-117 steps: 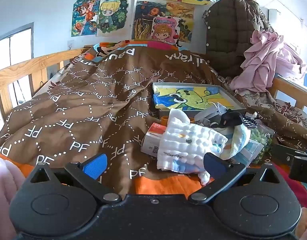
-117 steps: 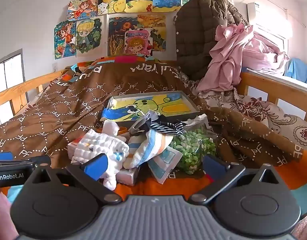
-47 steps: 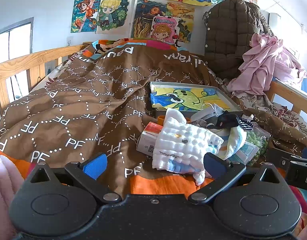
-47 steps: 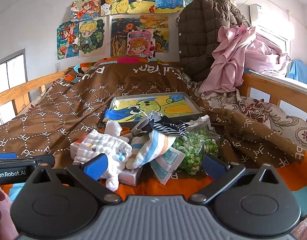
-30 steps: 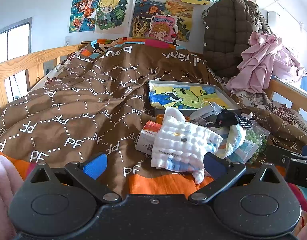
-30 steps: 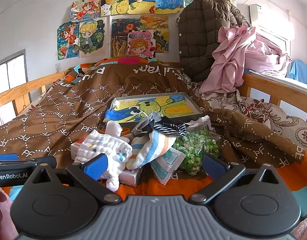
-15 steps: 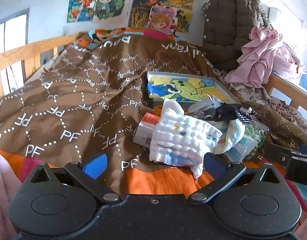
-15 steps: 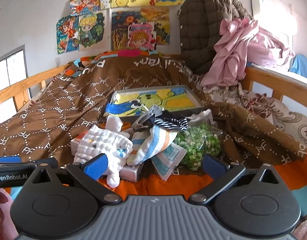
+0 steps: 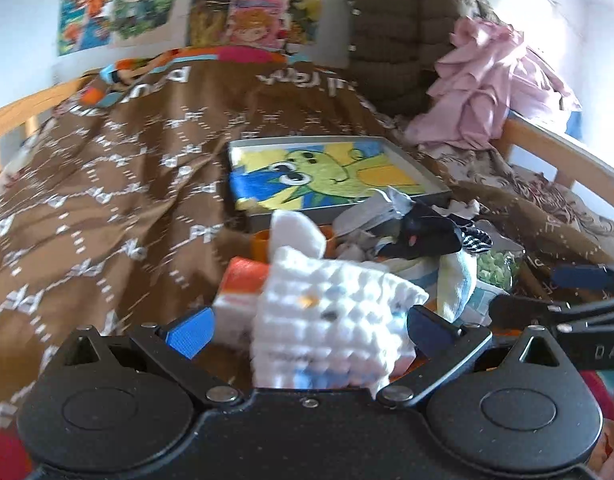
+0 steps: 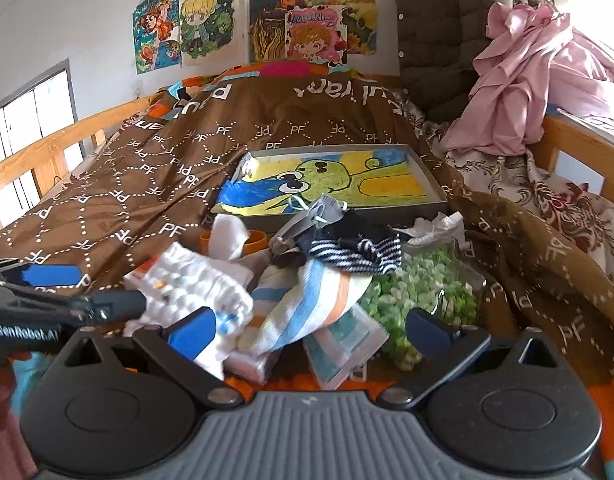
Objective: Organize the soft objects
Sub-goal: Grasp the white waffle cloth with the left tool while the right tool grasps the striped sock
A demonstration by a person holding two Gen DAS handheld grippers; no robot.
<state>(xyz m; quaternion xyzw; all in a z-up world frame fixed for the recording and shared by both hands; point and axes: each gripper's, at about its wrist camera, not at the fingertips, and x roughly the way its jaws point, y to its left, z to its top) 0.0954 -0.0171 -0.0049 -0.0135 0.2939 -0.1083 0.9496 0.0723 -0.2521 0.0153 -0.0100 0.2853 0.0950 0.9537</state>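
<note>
A pile of soft things lies on the brown bedspread. A white waffle cloth (image 9: 327, 320) sits between the fingers of my left gripper (image 9: 310, 330), which is open around it. The same white cloth (image 10: 195, 284) shows in the right wrist view, with the left gripper (image 10: 99, 290) at its left side. My right gripper (image 10: 310, 332) is open over a striped towel (image 10: 307, 304). A navy striped sock (image 10: 355, 252) lies on top of the towel. The right gripper (image 9: 547, 290) appears at the right edge of the left wrist view.
A grey tray (image 10: 427, 180) lined with a cartoon picture lies just behind the pile. A bag of green bits (image 10: 423, 284), a teal packet (image 10: 343, 340), an orange-and-white box (image 9: 243, 288) and an orange cup (image 10: 251, 240) are mixed in. Wooden bed rails (image 10: 59, 148) run along both sides.
Both grippers have moved forward and down into the pile. The white cloth now lies between the left fingers, and the striped towel sits between the right fingers.
</note>
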